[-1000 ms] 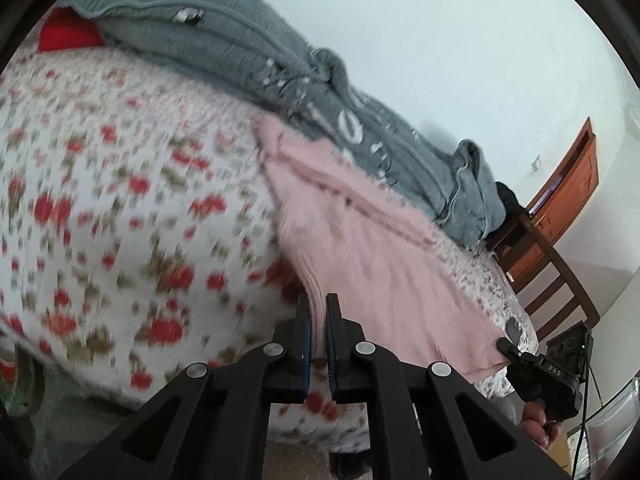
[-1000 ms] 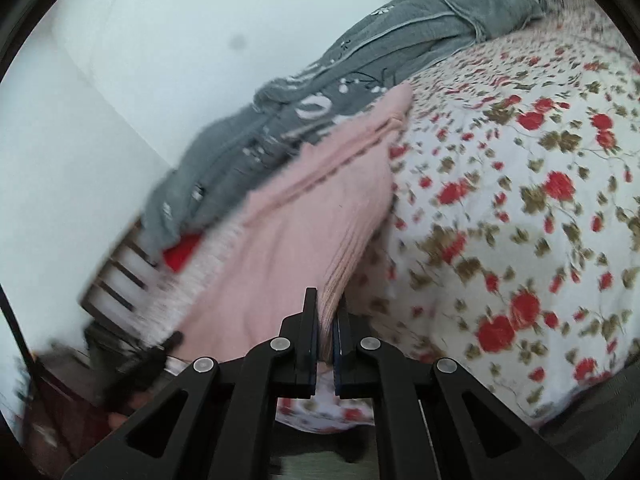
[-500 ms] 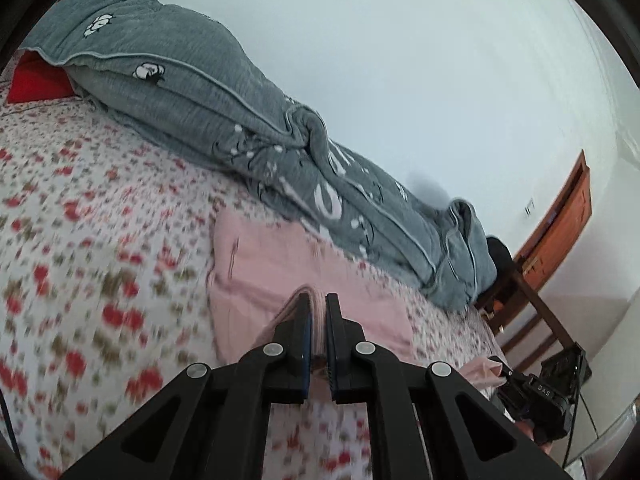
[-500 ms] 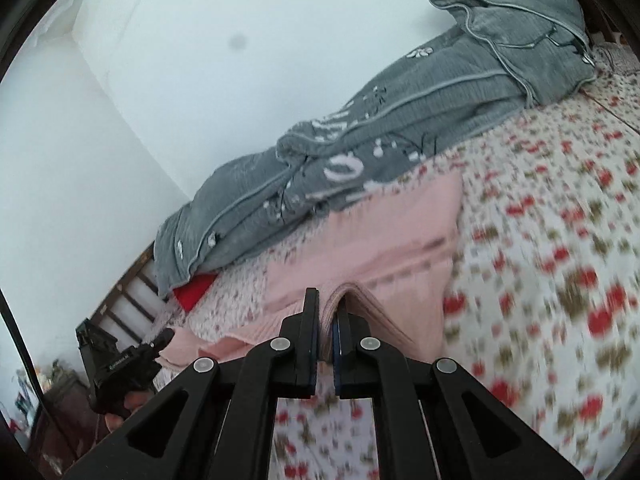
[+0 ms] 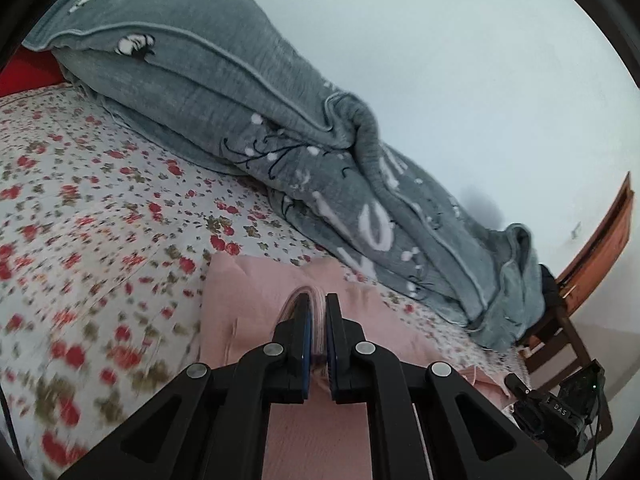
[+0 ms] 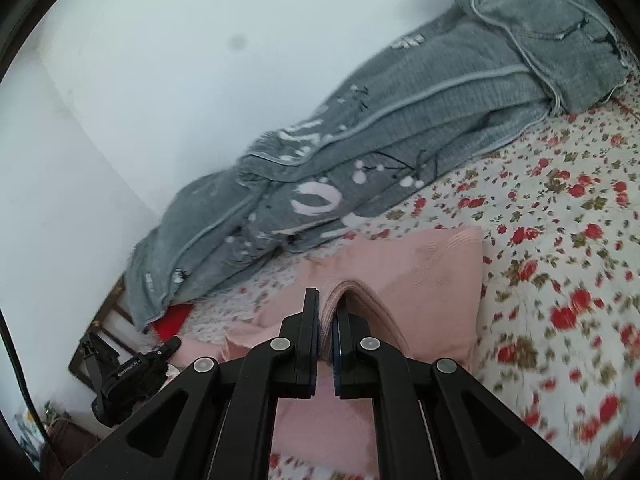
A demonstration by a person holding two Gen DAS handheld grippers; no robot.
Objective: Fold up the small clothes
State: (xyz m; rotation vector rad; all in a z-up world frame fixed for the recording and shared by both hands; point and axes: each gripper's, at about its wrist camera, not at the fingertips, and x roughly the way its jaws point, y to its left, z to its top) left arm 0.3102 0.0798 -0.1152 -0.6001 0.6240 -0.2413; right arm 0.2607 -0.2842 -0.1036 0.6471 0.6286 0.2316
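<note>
1. The bed, spread with a white sheet printed in red flowers [image 5: 100, 216], fills most of both views and carries everything.
2. A rumpled grey quilt with white lettering [image 5: 280, 128] lies bunched along the far side against the pale wall, well behind the work and apart from it.
3. The pale pink knitted garment [image 6: 432, 276] lies on the sheet near the front edge of the bed, in front of the quilt. Its far part rests flat, and a doubled layer seems to lie across it, so by my judgement one fold is being laid over, not finished.
4. A brown wooden chair [image 5: 560, 320] stands past the foot of the bed, clear of the garment.
5. The left claw [image 5: 316, 312] is closed tight on a raised ridge of the pink knit, the cloth pinched between its jaws.
6. The right claw [image 6: 326, 316] is likewise clamped on a pinched-up hem of the same garment.
7. What seems left: set the held edge down squarely, release both grips, smooth the layers, and probably make at least one more fold. No finished folded pile is visible in either view.
</note>
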